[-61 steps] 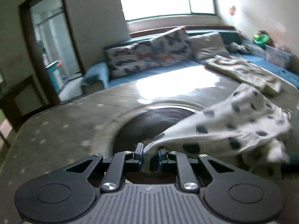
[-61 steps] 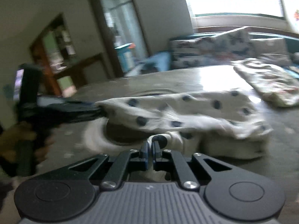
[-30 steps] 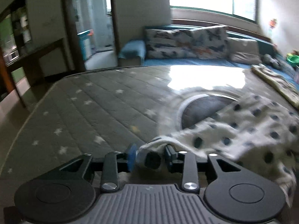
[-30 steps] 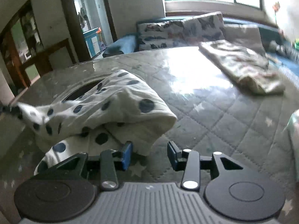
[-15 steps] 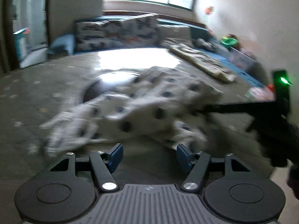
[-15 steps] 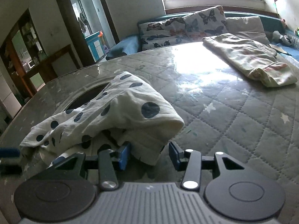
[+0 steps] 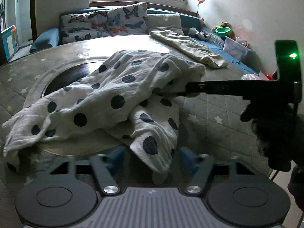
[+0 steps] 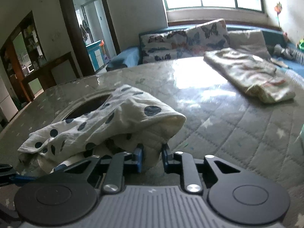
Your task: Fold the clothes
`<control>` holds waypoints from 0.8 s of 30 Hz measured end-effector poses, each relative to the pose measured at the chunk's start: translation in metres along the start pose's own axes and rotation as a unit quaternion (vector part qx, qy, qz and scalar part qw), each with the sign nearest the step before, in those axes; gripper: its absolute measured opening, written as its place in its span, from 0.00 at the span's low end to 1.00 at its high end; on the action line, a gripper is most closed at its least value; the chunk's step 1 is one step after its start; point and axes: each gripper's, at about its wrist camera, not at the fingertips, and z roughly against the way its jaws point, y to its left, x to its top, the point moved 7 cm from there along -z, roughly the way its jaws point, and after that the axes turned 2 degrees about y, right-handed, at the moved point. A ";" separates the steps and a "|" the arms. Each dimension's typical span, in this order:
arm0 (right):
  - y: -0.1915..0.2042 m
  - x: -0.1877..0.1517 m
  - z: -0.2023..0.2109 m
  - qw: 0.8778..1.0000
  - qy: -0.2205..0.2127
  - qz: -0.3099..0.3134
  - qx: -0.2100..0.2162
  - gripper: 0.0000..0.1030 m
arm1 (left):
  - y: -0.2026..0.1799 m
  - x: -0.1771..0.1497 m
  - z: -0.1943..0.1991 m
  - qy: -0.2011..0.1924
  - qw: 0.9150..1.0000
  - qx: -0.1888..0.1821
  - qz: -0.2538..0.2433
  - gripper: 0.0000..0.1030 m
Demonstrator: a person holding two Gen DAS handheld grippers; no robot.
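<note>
The spotted cloth (image 7: 117, 87) lies bunched, long axis left to right. The left gripper (image 7: 150, 156) gapes wide around its near corner. The right gripper (image 8: 152, 156) stands narrowly parted around its right edge.

— What colours is the cloth (image 7: 114, 87)?
— White, with dark navy dots all over.
— And the table (image 8: 237, 117) cover?
— Grey-green quilting with small pale stars; a dark round patch shows by the cloth.
— The pillows (image 7: 106, 25) behind?
— White with butterflies in blue, orange and black, on a teal sofa (image 7: 47, 38).
— The other folded piece (image 8: 247, 74)?
— Cream, faint reddish print.
— The grippers' pads (image 8: 137, 156)?
— Blue, on black arms.
</note>
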 end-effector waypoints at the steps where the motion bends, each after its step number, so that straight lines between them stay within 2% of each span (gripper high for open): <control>1: 0.001 0.001 0.002 1.000 -0.003 0.007 -0.006 0.16 | 0.000 0.000 -0.002 0.002 1.000 -0.004 0.004 0.30; 2: 0.002 0.002 0.005 1.000 -0.007 0.016 -0.012 0.15 | 0.000 0.001 -0.003 0.002 1.000 -0.009 0.009 0.24; 3: 0.002 0.004 0.008 0.999 -0.012 0.026 -0.021 0.15 | 0.001 0.002 -0.002 -0.001 1.000 -0.012 0.012 0.14; 7: 0.003 0.011 0.027 0.995 -0.041 0.068 -0.061 0.14 | 0.012 0.004 0.016 -0.020 1.000 0.006 -0.002 0.07; 12: -0.002 0.017 0.054 0.990 -0.066 0.086 -0.088 0.13 | 0.049 0.008 0.059 -0.053 0.998 0.039 0.003 0.06; 17: 0.004 0.015 0.081 0.987 -0.079 0.104 -0.092 0.12 | 0.094 0.009 0.110 -0.090 0.991 0.096 0.013 0.06; 21: 0.017 0.015 0.103 0.984 -0.099 0.117 -0.091 0.12 | 0.138 0.015 0.145 -0.123 0.979 0.158 0.047 0.06; 24: 0.024 0.015 0.115 0.985 -0.103 0.113 -0.076 0.12 | 0.168 0.019 0.164 -0.143 0.968 0.188 0.087 0.06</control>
